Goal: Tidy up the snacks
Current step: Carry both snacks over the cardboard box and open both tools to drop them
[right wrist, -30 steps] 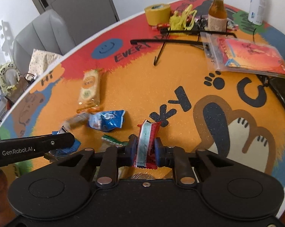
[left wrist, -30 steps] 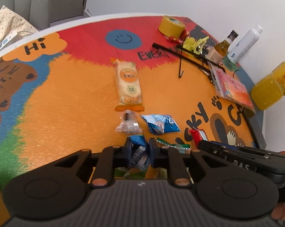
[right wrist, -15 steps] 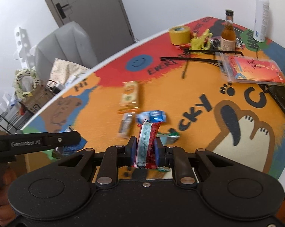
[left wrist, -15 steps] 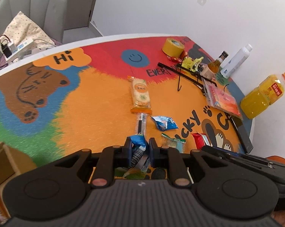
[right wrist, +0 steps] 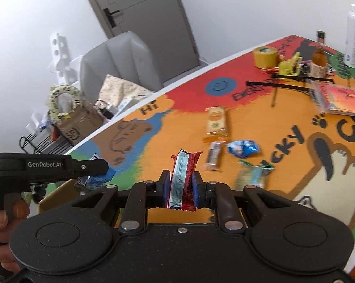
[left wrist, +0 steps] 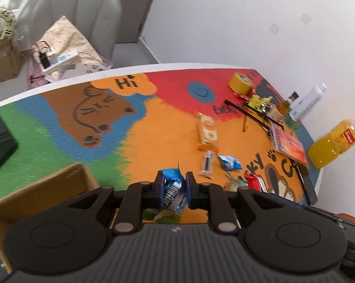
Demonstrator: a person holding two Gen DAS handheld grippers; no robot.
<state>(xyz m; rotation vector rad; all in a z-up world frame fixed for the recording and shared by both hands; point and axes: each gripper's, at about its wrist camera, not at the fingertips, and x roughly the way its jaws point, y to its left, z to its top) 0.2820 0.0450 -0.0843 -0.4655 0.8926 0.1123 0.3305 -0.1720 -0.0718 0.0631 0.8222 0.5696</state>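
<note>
The blue snack packet (left wrist: pixel 173 189) and the red wrapper (right wrist: pixel 183 181) are glossy, crinkled foil-like film. The cardboard box (left wrist: pixel 39 197) looks matt brown. The table mat (left wrist: pixel 154 141) has a grainy, faintly sparkling surface. The grippers' bodies are matt black plastic with small metal pins.

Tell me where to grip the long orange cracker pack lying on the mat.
Take the orange cracker pack across its narrow width near mid-length, from above. It lies flat with both long edges clear; the small clear-wrapped bar sits at its near end, so avoid that end.
</note>
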